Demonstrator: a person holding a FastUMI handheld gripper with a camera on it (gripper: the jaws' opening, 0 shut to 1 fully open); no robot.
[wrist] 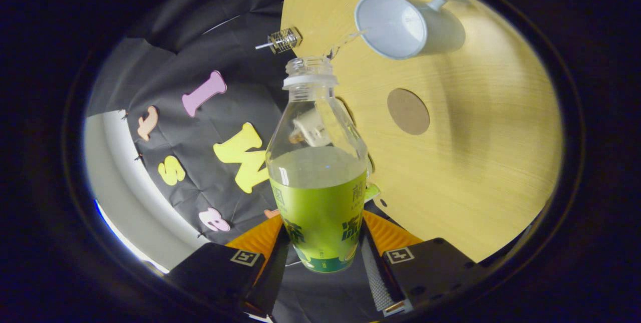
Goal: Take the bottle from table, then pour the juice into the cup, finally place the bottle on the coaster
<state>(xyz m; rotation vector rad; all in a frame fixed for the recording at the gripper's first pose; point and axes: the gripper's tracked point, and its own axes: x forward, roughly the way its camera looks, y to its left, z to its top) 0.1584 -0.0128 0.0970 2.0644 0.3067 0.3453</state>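
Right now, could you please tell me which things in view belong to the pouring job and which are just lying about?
Belonging to the job:
bottle, uncapped, held between the tongs
cup on the table
coaster

Just lying about:
small wire-cage object near the table edge

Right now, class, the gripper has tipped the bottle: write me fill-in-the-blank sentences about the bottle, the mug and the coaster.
1. The gripper is shut on the green-labelled juice bottle, whose cap is ____.
2. A thin stream of liquid runs from the bottle's mouth into the white ____.
3. The round cork coaster on the wooden table has ____ resting on it.

Missing words: off; mug; nothing
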